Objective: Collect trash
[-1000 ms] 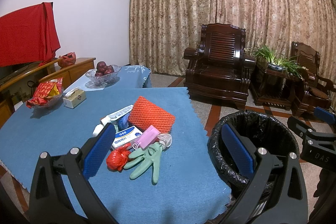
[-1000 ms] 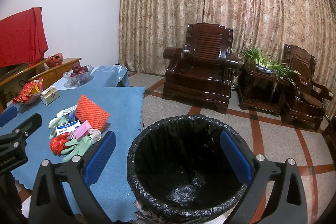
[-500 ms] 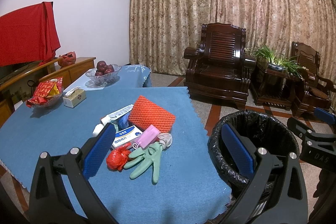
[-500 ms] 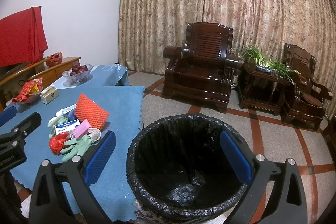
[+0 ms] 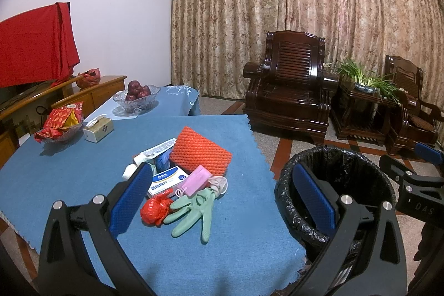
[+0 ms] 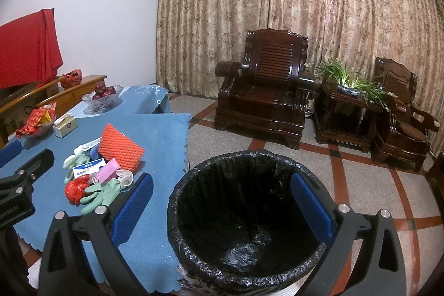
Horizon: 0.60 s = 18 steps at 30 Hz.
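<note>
Trash sits in one loose heap on the blue tablecloth (image 5: 69,179), none of it collected as far as the two views show. The bin (image 6: 249,223), lined with a black bag, stands on the floor just beside the table's near right corner, and its inside looks bare (only crumpled liner shows at the bottom).

The heap holds an orange foam net (image 5: 200,152), a pink packet (image 5: 194,180), a white and blue box (image 5: 165,179), a red crumpled bag (image 5: 155,211), a pale green glove (image 5: 195,211) nearest the table's edge, and a white tube (image 5: 155,150) at the far left side. A second green glove (image 6: 72,160) shows at the left of the heap in the right wrist view.

The left gripper (image 5: 222,198) hangs above the near part of the table with its blue pads spread wide and nothing between them; the heap lies ahead of it and apart from it. The right gripper (image 6: 222,207) hovers over the bin's mouth, its pads equally wide apart and holding nothing.

By this reading the task is at its very start: every piece remains to be picked up and dropped in the bin. The fruit bowl (image 5: 136,100), snack dish (image 5: 59,126) and tissue box (image 5: 98,128) at the far left look like things to leave alone.
</note>
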Each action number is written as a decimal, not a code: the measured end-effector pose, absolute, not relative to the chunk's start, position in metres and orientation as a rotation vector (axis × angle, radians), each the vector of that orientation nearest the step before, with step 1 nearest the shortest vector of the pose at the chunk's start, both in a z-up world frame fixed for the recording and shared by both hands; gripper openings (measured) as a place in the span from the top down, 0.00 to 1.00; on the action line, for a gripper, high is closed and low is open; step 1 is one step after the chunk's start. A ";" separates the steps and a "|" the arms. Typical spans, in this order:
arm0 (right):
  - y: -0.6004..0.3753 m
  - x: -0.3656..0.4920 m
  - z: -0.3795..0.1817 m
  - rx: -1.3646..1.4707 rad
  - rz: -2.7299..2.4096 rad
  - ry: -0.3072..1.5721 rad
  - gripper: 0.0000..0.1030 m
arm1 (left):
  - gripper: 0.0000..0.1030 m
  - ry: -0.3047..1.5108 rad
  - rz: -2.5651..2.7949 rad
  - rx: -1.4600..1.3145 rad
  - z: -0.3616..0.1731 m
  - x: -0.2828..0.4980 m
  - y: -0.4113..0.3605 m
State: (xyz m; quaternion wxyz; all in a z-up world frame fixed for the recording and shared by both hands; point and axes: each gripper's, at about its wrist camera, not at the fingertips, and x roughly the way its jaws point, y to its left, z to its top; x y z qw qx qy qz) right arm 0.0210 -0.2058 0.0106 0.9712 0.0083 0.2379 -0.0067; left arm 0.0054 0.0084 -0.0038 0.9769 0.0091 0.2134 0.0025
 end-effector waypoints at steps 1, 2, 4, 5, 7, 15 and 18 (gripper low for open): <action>-0.206 0.021 0.010 0.017 -0.015 0.479 0.06 | 0.05 0.430 0.005 0.018 -0.004 0.006 0.009; -0.206 0.021 0.010 0.016 -0.015 0.479 0.06 | 0.05 0.430 0.004 0.018 -0.003 0.005 0.008; -0.206 0.021 0.011 0.017 -0.014 0.480 0.06 | 0.05 0.431 0.004 0.018 -0.004 0.006 0.009; -0.206 0.021 0.011 0.017 -0.013 0.480 0.06 | 0.05 0.432 0.004 0.018 -0.005 0.007 0.010; -0.205 0.021 0.011 0.017 -0.014 0.480 0.06 | 0.05 0.432 0.004 0.018 -0.006 0.008 0.012; -0.205 0.021 0.010 0.017 -0.013 0.481 0.06 | 0.05 0.431 0.005 0.018 -0.004 0.005 0.007; -0.205 0.022 0.010 0.016 -0.013 0.483 0.06 | 0.05 0.433 0.004 0.016 -0.005 0.006 0.010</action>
